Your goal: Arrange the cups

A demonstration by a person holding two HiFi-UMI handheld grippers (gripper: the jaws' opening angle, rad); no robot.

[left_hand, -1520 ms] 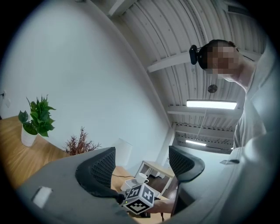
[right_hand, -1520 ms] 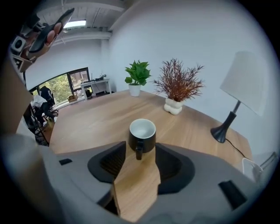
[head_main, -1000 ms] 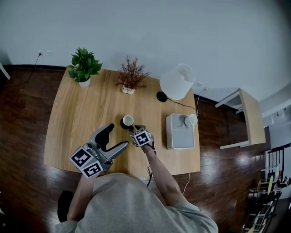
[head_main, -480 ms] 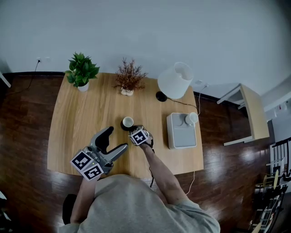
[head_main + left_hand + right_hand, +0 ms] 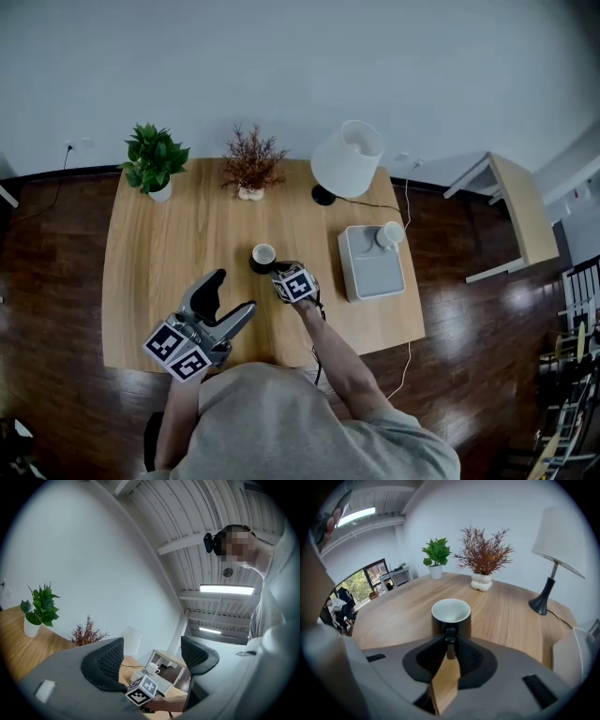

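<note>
A black cup with a white inside stands upright near the middle of the wooden table. My right gripper points down at it from the near side. In the right gripper view the cup is right ahead, and its handle sits between the closing jaws of the gripper, whose pads press on it. A white cup stands on a grey box at the right. My left gripper hovers open and empty over the table's front; in its own view the gripper frames the white cup.
A white lamp, a dried plant in a white vase and a green potted plant line the table's far edge. A cable runs from the lamp past the grey box. A small side table stands off to the right on dark floor.
The head view has shifted a little. Both grippers keep their places, the right one staying at the black cup's handle.
</note>
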